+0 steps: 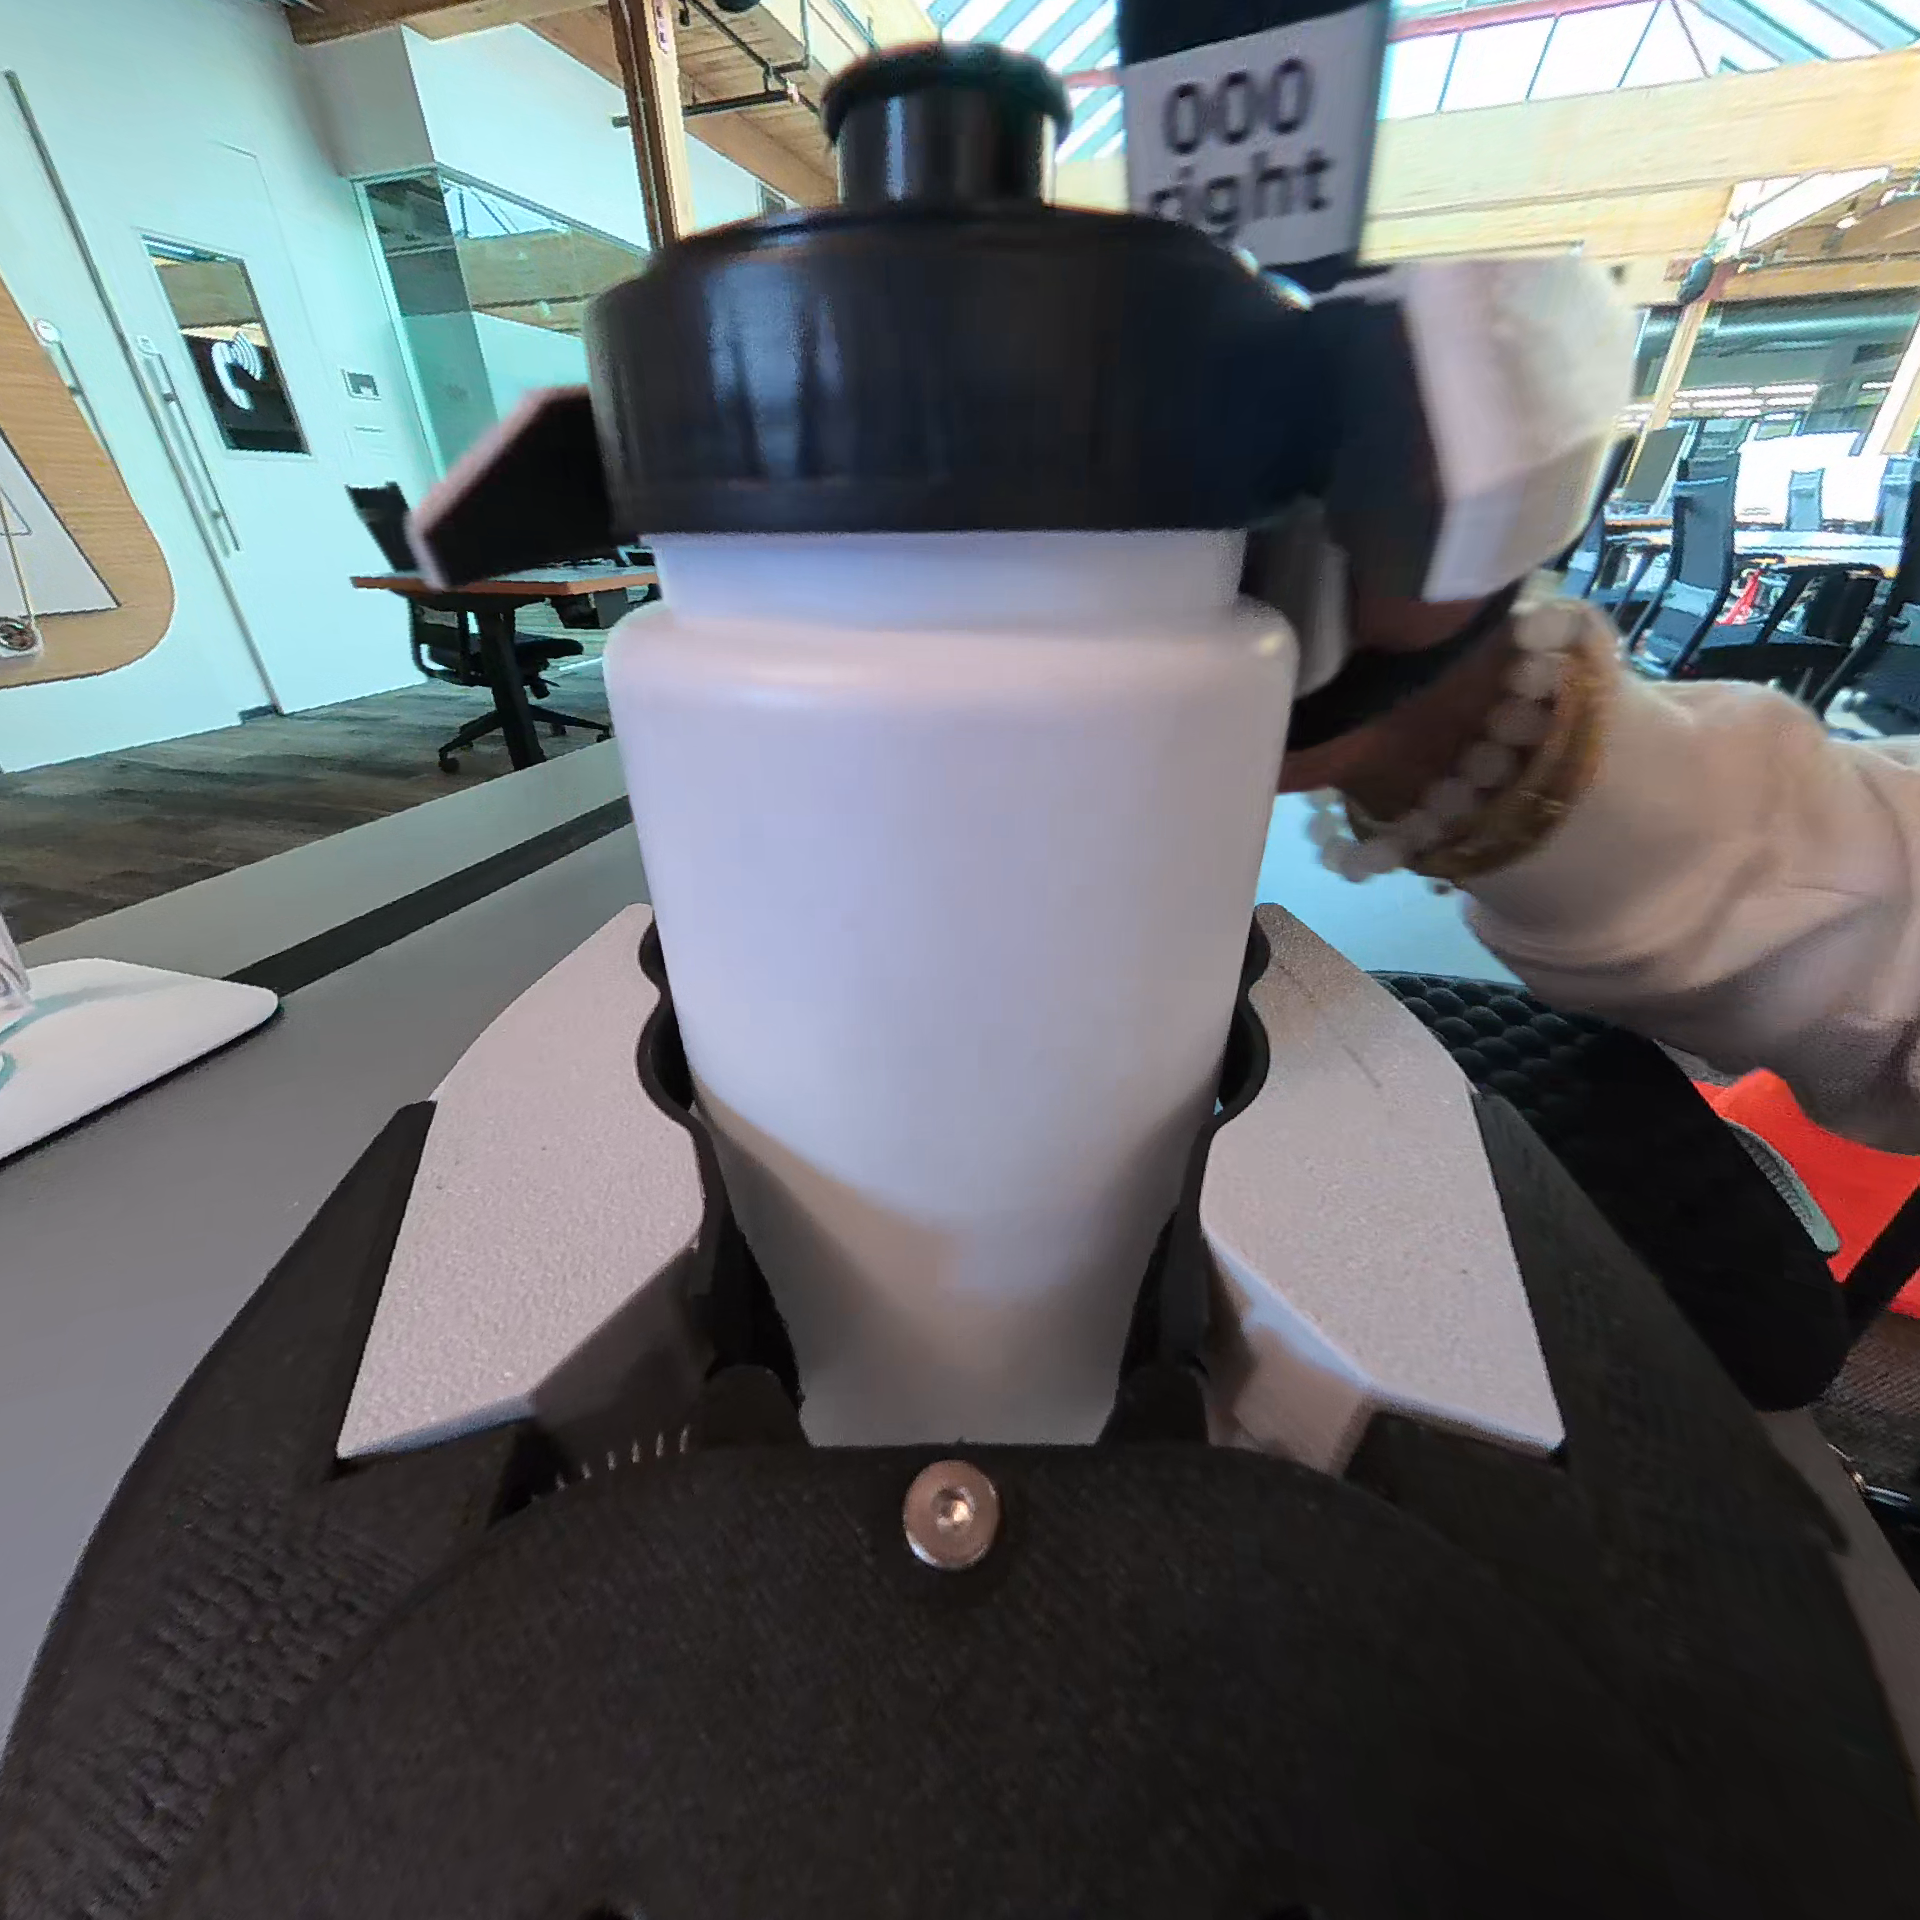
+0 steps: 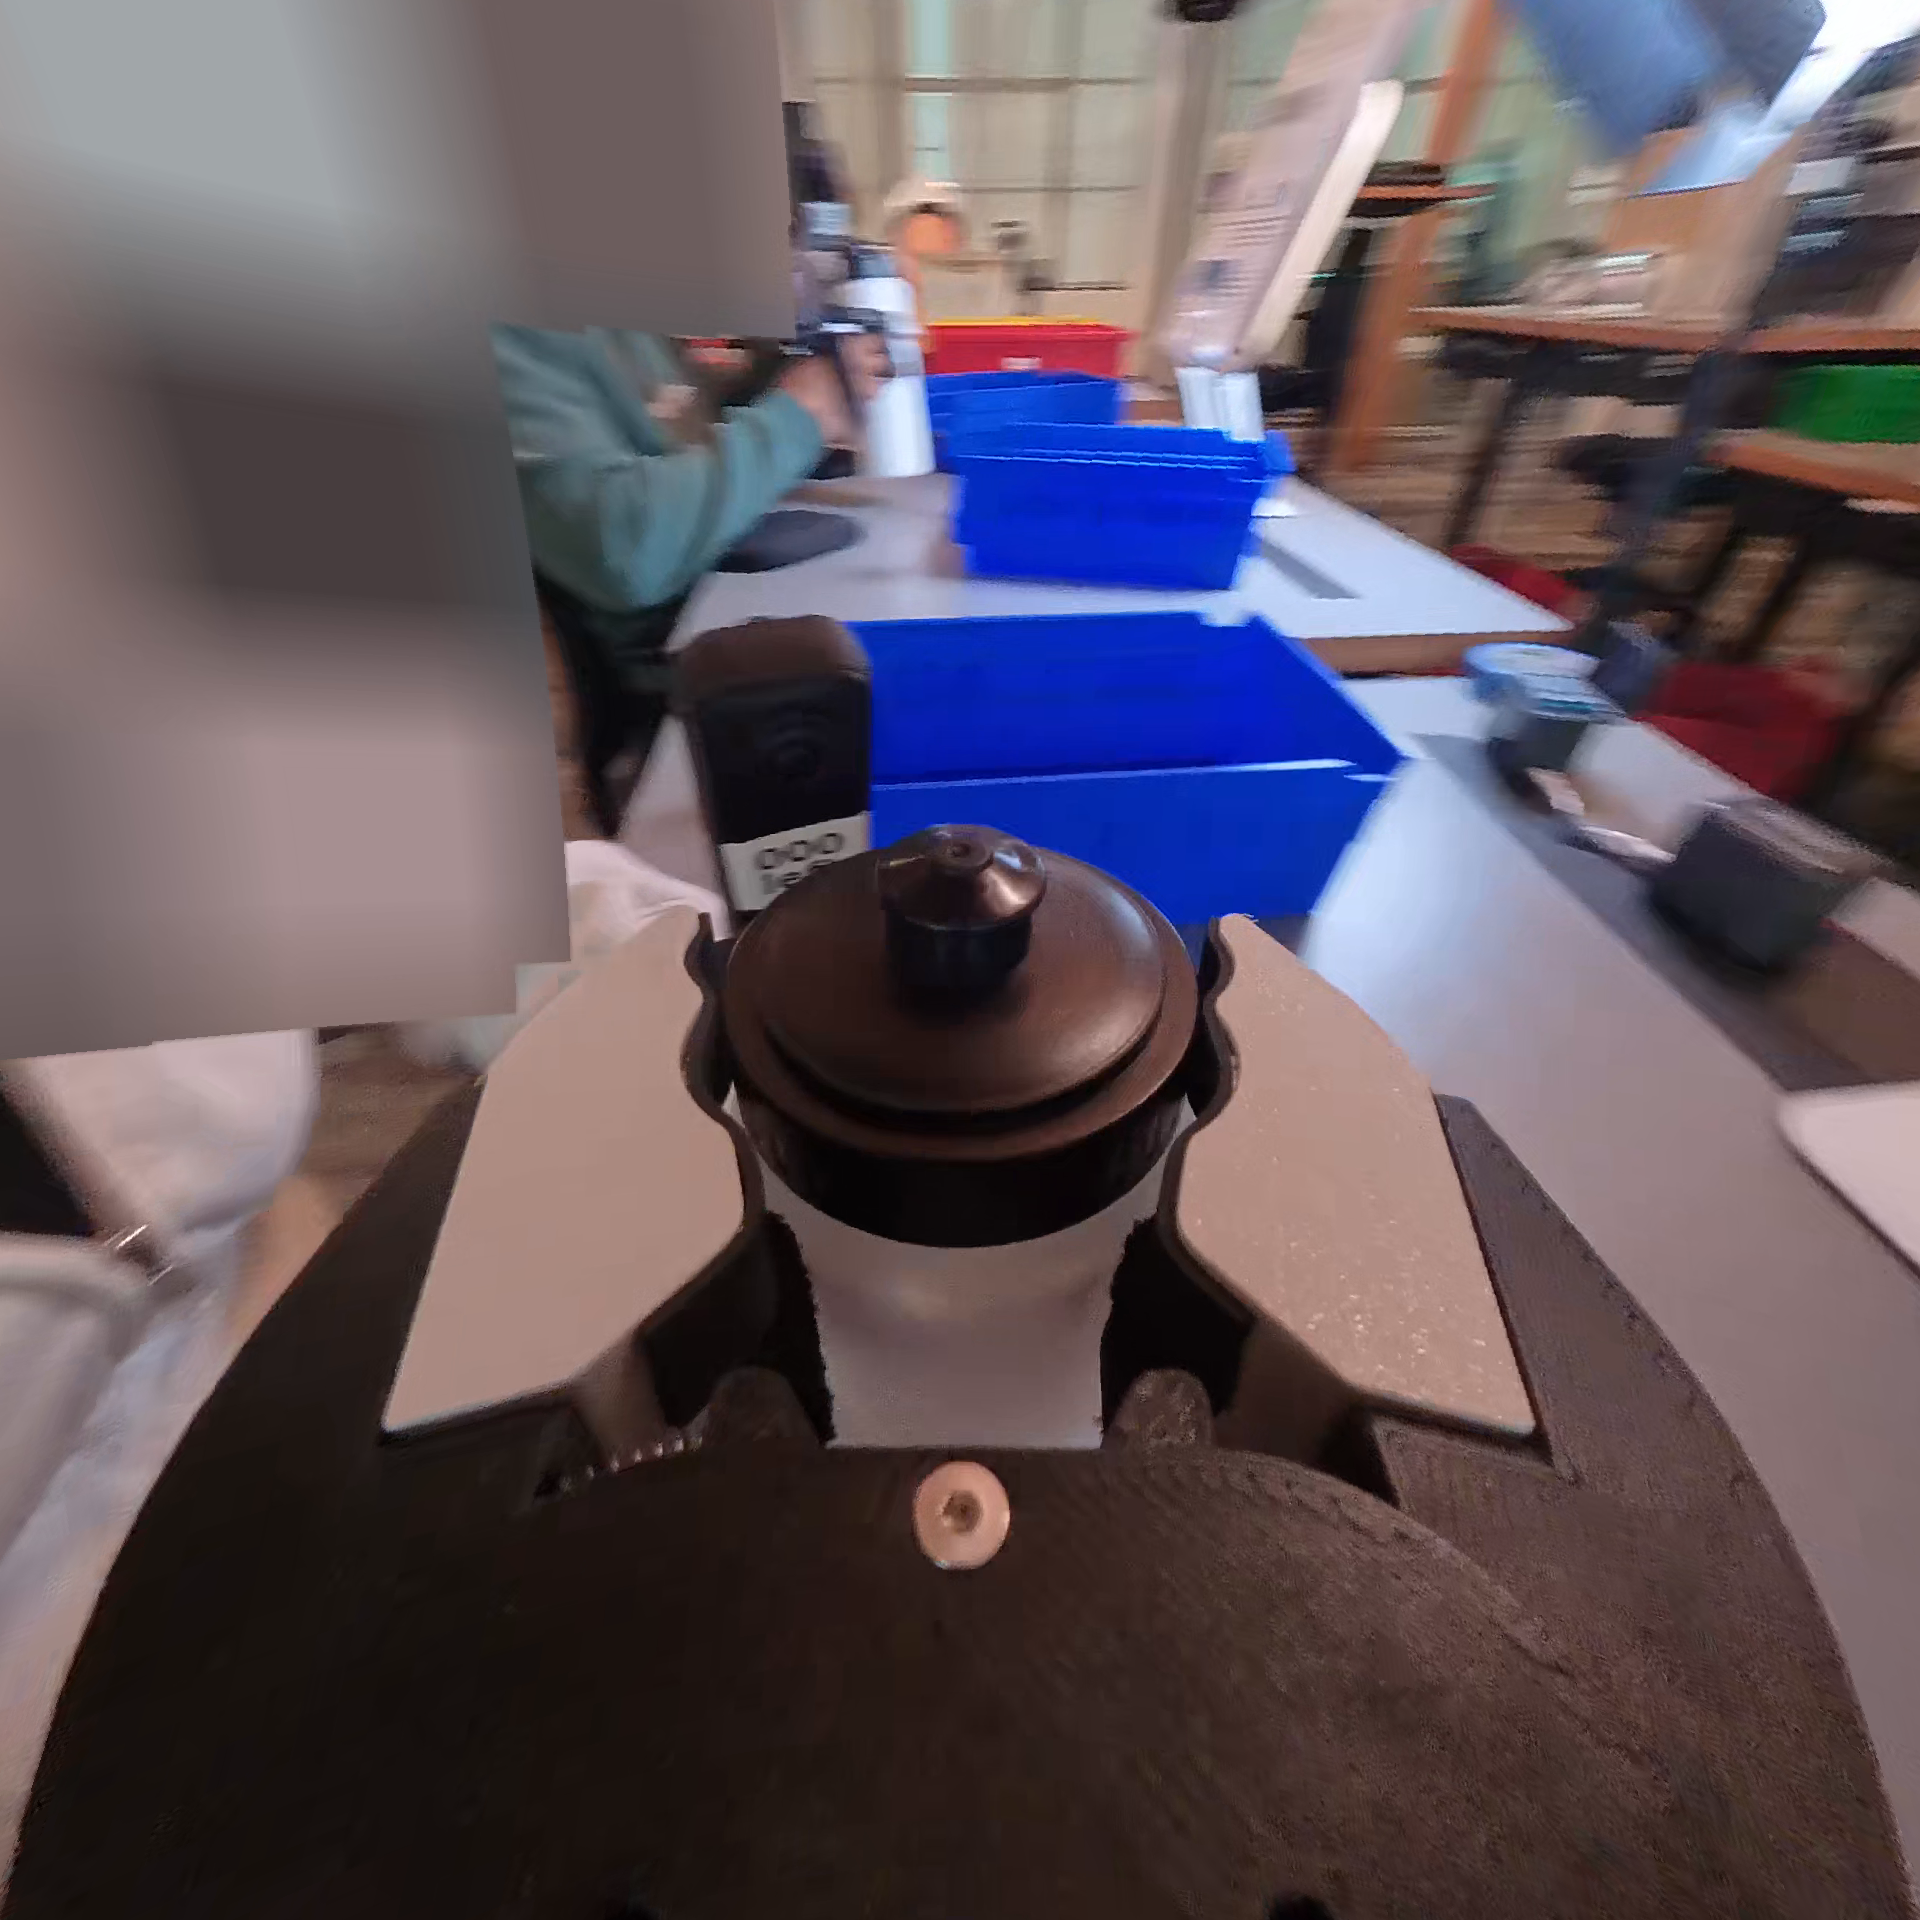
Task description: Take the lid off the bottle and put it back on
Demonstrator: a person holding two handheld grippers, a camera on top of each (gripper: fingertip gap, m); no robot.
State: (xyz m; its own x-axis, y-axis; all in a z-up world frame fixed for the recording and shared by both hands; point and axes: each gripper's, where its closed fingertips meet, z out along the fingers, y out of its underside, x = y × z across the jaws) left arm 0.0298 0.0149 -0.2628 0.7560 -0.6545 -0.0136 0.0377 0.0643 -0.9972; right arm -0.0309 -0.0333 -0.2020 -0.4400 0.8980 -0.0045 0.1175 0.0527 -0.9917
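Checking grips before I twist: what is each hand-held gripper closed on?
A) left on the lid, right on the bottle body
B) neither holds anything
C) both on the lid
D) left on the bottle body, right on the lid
D: the left hand-held gripper clamps the white bottle body, while the right hand-held gripper pinches the black lid.

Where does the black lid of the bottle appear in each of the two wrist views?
Left wrist view: the black lid is at the top centre, on the white bottle, with the right gripper closed on it from behind.
Right wrist view: the lid is at the centre, between this gripper's fingers.
Shared landmark: the lid's spout, and.
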